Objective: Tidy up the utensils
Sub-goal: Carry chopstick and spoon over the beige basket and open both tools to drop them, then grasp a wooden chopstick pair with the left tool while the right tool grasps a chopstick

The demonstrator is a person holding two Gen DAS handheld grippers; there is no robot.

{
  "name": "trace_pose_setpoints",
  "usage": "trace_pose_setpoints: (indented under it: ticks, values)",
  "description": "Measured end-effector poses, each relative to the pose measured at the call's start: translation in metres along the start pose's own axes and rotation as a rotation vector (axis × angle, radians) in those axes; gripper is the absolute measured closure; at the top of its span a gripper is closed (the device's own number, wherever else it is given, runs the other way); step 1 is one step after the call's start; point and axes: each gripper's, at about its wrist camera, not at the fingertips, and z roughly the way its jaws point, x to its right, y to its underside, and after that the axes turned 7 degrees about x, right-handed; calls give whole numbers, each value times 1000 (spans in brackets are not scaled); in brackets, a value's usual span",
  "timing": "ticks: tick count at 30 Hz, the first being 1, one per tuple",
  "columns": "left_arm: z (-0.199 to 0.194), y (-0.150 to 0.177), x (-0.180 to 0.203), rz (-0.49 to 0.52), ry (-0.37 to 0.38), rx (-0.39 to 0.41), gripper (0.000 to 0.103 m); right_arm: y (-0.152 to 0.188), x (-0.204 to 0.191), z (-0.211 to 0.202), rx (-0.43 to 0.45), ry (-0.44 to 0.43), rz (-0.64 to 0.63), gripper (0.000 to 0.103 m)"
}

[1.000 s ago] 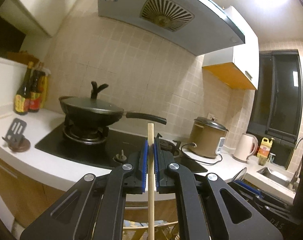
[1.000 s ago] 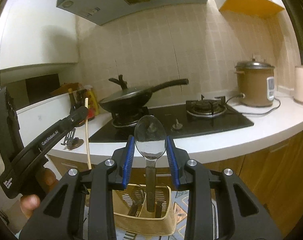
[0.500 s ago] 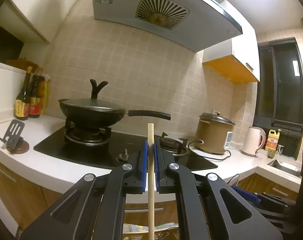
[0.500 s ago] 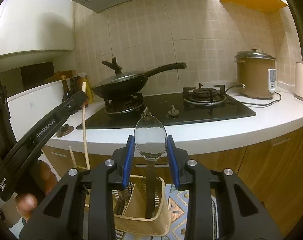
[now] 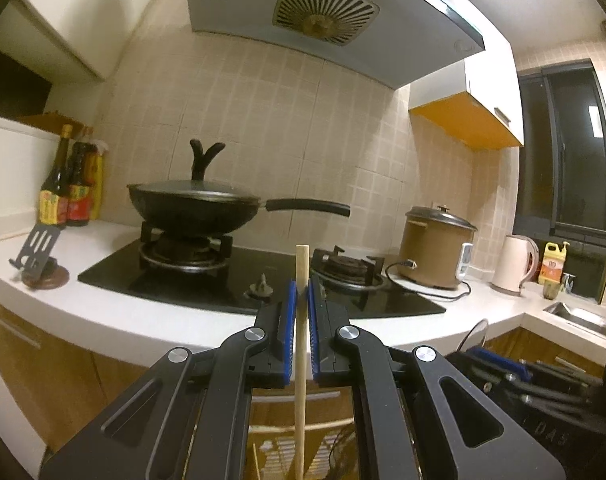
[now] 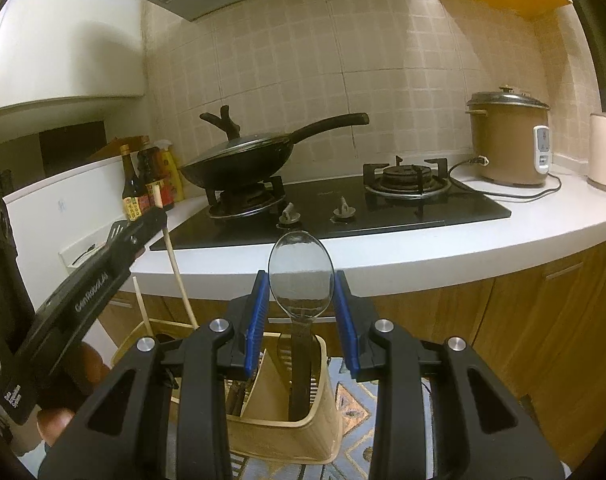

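My left gripper (image 5: 300, 296) is shut on a pale wooden chopstick (image 5: 301, 360) held upright; its lower end reaches down toward a slatted holder at the bottom edge. In the right wrist view the left gripper (image 6: 153, 216) shows at the left, with the chopstick (image 6: 179, 276) slanting down into a beige utensil holder (image 6: 303, 436). My right gripper (image 6: 302, 292) holds a metal spoon (image 6: 301, 276) upright, bowl up between the blue pads, its dark handle down inside the holder's right compartment. A second chopstick (image 6: 141, 304) stands in the holder's left side.
A white counter (image 6: 443, 248) holds a black gas hob (image 6: 343, 208) with a lidded wok (image 6: 243, 156), sauce bottles (image 6: 147, 184), a brown rice cooker (image 6: 507, 140), a kettle (image 5: 517, 264) and a phone stand (image 5: 39, 256). Wooden cabinets lie below. A patterned mat (image 6: 355, 408) lies under the holder.
Both grippers have sunk lower: the counter and hob have risen in both views. The chopstick and spoon have gone down with them, deeper into the holder. Both grips are unchanged.
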Motion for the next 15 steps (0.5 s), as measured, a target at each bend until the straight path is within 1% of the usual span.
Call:
trace_pose_setpoints:
  ticks: [5,8,9,10,11,12,13,14,15]
  values:
    - [-6,2,-5,-15,22,-29,99,3,-6,-5,-4,5,-31,74]
    - [-11,1,-6,-26,42,-54,98,6,-8,-9,-28,-3,-25,73]
    - [-14,0,-6,-34,44,-67,97,6,-7,-10,-38,-8,-21,73]
    - [-17,-2,-8,-42,53,-78,92,6,-7,-12,-48,-13,-14,73]
    - [-19,-3,-8,-47,59,-84,85,6,-7,-15,-52,-13,-12,65]
    - [-24,-5,-9,-52,63,-93,80,6,-5,-19,-62,-13,-5,55]
    - [-28,-7,-10,-56,64,-101,71,5,-4,-23,-65,-17,3,37]
    - [-34,-9,-11,-62,66,-108,63,4,-2,-29,-61,-20,14,35]
    - [-42,-11,-12,-68,70,-115,62,4,0,-37,-58,-22,24,35]
